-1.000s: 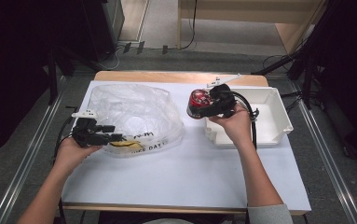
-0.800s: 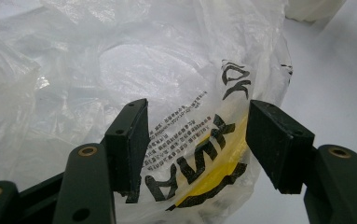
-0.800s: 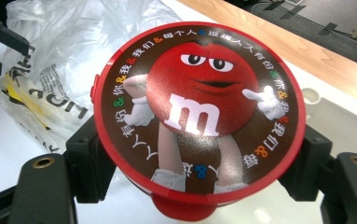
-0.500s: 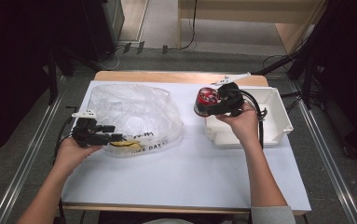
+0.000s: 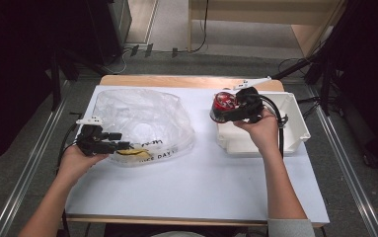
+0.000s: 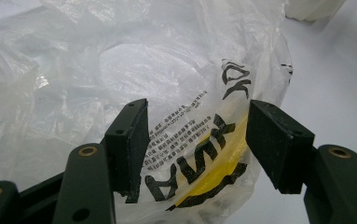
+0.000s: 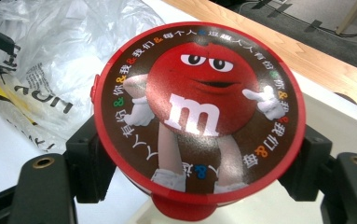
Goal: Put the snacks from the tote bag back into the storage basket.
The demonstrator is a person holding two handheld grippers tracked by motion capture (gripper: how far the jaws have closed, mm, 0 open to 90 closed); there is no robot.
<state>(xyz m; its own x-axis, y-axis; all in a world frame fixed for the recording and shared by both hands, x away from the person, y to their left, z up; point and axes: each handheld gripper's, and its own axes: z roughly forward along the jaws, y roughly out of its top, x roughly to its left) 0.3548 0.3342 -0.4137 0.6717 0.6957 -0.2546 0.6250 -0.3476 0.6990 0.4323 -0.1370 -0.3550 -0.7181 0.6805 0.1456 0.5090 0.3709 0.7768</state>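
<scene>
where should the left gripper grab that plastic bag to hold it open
Grip the plastic bag at its printed near edge, coming in low from the person's side. That thin film edge already lies between the open jaws of the left gripper, while the rest billows up loose and crumpled, probably too puffy to pinch cleanly.

The right gripper [image 5: 224,109] held a round red candy tub [image 5: 222,102] in the air over the left rim of the white tray [image 5: 295,129], which sat by the bench's right edge. Over on the left, the left gripper [image 5: 120,143] rested at the near edge of the crumpled clear plastic bag [image 5: 142,118], its jaws against the printed yellow-and-black part. The bag lay flat across the left half of the white bench [image 5: 196,182], well apart from the tray.
</scene>
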